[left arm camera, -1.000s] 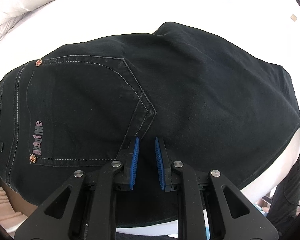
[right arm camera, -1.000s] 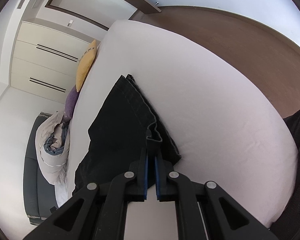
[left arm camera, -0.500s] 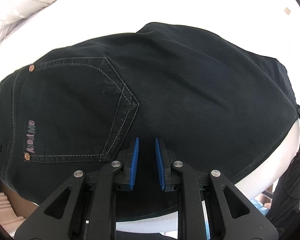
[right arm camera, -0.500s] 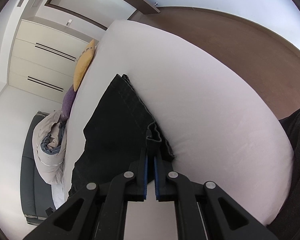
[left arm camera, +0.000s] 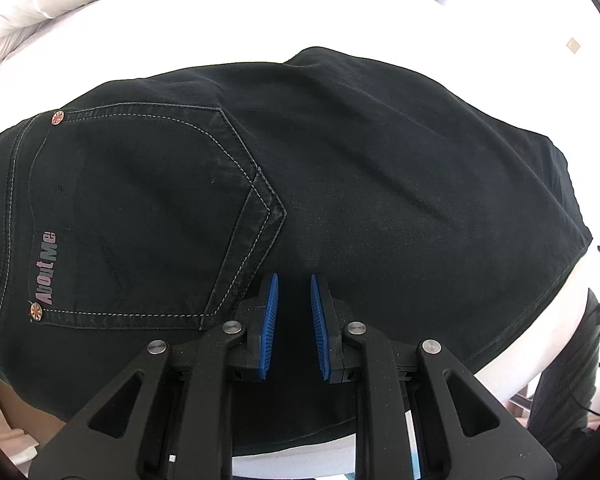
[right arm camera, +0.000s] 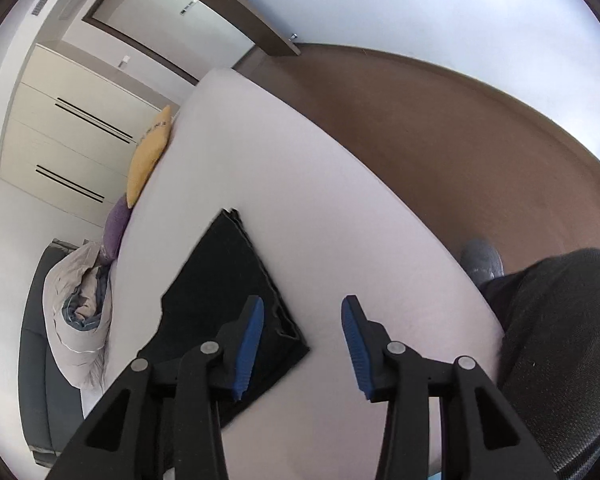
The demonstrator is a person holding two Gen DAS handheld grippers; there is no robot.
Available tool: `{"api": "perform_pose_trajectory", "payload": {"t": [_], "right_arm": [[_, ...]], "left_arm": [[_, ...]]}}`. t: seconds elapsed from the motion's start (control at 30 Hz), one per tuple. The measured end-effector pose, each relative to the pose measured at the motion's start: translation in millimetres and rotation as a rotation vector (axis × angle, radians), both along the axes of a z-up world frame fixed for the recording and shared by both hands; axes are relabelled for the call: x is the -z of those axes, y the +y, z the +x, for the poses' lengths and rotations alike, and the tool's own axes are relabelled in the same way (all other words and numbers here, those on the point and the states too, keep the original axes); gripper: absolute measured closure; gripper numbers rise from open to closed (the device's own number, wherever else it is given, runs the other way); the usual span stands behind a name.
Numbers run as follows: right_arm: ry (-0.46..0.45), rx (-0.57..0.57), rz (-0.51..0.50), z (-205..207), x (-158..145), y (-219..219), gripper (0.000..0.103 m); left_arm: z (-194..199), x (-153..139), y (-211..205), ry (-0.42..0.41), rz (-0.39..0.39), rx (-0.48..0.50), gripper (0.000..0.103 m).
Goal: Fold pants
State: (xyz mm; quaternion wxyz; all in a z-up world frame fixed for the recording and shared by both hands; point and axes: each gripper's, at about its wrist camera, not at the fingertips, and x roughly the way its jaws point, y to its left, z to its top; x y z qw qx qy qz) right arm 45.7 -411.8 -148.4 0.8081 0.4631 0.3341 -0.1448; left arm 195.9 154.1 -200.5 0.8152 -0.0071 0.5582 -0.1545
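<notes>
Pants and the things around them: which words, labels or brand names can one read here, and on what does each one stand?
"About Me": pinkish letters on the back pocket of the black pants, running along the pocket's edge.
Yellow pillow: a short dark print near its top, too small and blurred to read.
No other text can be read in either view.

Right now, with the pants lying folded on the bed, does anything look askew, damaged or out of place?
Nothing stands out. The black pants lie flat on the white bed, folded, back pocket up, without visible tears or stains. The layered edges sit roughly aligned.
</notes>
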Motion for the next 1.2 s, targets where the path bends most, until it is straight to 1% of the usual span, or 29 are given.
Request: {"api": "perform_pose_trajectory", "payload": {"t": [0.07,0.1,0.13,0.2,0.27,0.3,0.37,0.4,0.43,0.47,0.5,0.53,0.57,0.63,0.67,0.7,0.77,0.8,0.83,0.87,0.9,0.97,1.0,1.03,1.07,1.1,1.13,1.17,1.2], "right_arm": [[-0.067,-0.084,-0.001,16.0,-17.3,12.4,0.058],[-0.115,-0.153,0.021,28.9,-24.1,25.1,0.058],[-0.158,-0.227,0.043,42.4,-28.0,40.3,0.058],[-0.195,-0.349,0.068,65.1,-28.1,69.3,0.058],[-0.187,-0.465,0.104,88.7,-13.5,99.8,0.058],[-0.157,-0.494,0.115,97.4,-1.3,109.9,0.058],[-0.059,-0.517,0.124,107.0,32.0,118.4,0.06],[0.003,-0.494,0.101,104.5,48.2,115.1,0.069],[0.011,-0.464,0.099,97.0,60.2,106.1,0.103],[0.02,-0.432,0.103,88.3,67.0,96.5,0.103],[-0.005,-0.379,0.128,74.9,71.3,79.3,0.103],[-0.014,-0.329,0.124,64.3,70.0,65.4,0.103],[-0.001,-0.273,0.077,53.3,63.2,49.9,0.103],[0.02,-0.201,-0.003,42.1,43.2,31.7,0.103],[0.016,-0.181,-0.045,42.2,28.1,29.4,0.095],[-0.007,-0.186,-0.071,48.2,14.0,33.6,0.095],[-0.108,-0.28,-0.048,74.0,-8.2,56.2,0.093],[-0.153,-0.368,-0.033,95.0,-17.5,77.9,0.09],[-0.184,-0.469,-0.015,118.6,-22.5,104.8,0.077],[-0.205,-0.545,0.015,138.7,-22.3,127.2,0.062],[-0.222,-0.607,0.054,161.7,-17.7,152.1,0.059],[-0.204,-0.669,0.11,200.4,1.2,186.5,0.058],[-0.173,-0.671,0.137,214.8,14.3,198.6,0.059],[-0.118,-0.64,0.174,230.0,36.3,203.5,0.058],[-0.067,-0.6,0.205,238.2,55.9,200.3,0.063],[-0.041,-0.557,0.237,234.7,70.4,192.8,0.076],[-0.038,-0.491,0.288,232.2,85.9,174.5,0.103],[-0.029,-0.437,0.301,222.4,93.6,158.1,0.103],[-0.07,-0.365,0.336,211.0,97.0,133.8,0.103]], "left_arm": [[-0.1,-2.1,0.4,0.0,0.003,0.0,0.086],[-0.3,-2.4,-0.9,0.0,0.006,0.0,0.086],[-1.1,-2.1,-0.5,0.0,0.009,-0.001,0.086],[-1.2,-3.8,-5.2,0.0,0.013,-0.003,0.086],[-1.4,-4.5,-7.3,0.0,0.012,-0.007,0.086],[-1.3,-5.2,-7.6,0.0,0.008,-0.008,0.086],[-2.1,-2.6,-5.0,-0.002,-0.011,-0.012,0.086],[-2.4,-1.6,-2.8,-0.003,-0.02,-0.013,0.086],[-3.1,-0.3,-0.2,-0.004,-0.03,-0.014,0.086],[-3.9,1.3,2.9,-0.006,-0.042,-0.015,0.086],[-4.1,1.8,4.9,-0.007,-0.051,-0.016,0.086],[-4.4,2.8,6.8,-0.008,-0.061,-0.02,0.086],[-4.2,3.5,8.9,-0.01,-0.067,-0.023,0.086],[-4.1,5.3,11.9,-0.013,-0.082,-0.034,0.086],[-4.4,6.1,13.7,-0.014,-0.09,-0.041,0.087],[-4.7,6.9,15.1,-0.016,-0.097,-0.048,0.086],[-5.4,8.1,17.8,-0.02,-0.108,-0.06,0.087],[-5.7,8.9,19.0,-0.021,-0.111,-0.063,0.087],[-6.4,9.2,20.5,-0.021,-0.113,-0.065,0.086],[-6.6,9.0,22.3,-0.019,-0.114,-0.066,0.087],[-6.5,9.0,22.9,-0.018,-0.114,-0.066,0.087],[-10.1,10.1,27.7,-0.016,-0.114,-0.064,0.087],[-9.6,9.4,26.8,-0.015,-0.114,-0.064,0.087],[-9.3,8.2,26.3,-0.013,-0.114,-0.063,0.087],[-8.9,8.3,26.8,-0.012,-0.117,-0.064,0.086],[-7.6,8.4,26.4,-0.01,-0.122,-0.065,0.087],[-7.0,8.8,26.8,-0.009,-0.126,-0.066,0.086],[-6.6,9.4,28.1,-0.008,-0.133,-0.065,0.087],[-6.0,9.3,28.9,-0.008,-0.138,-0.066,0.087]]}}
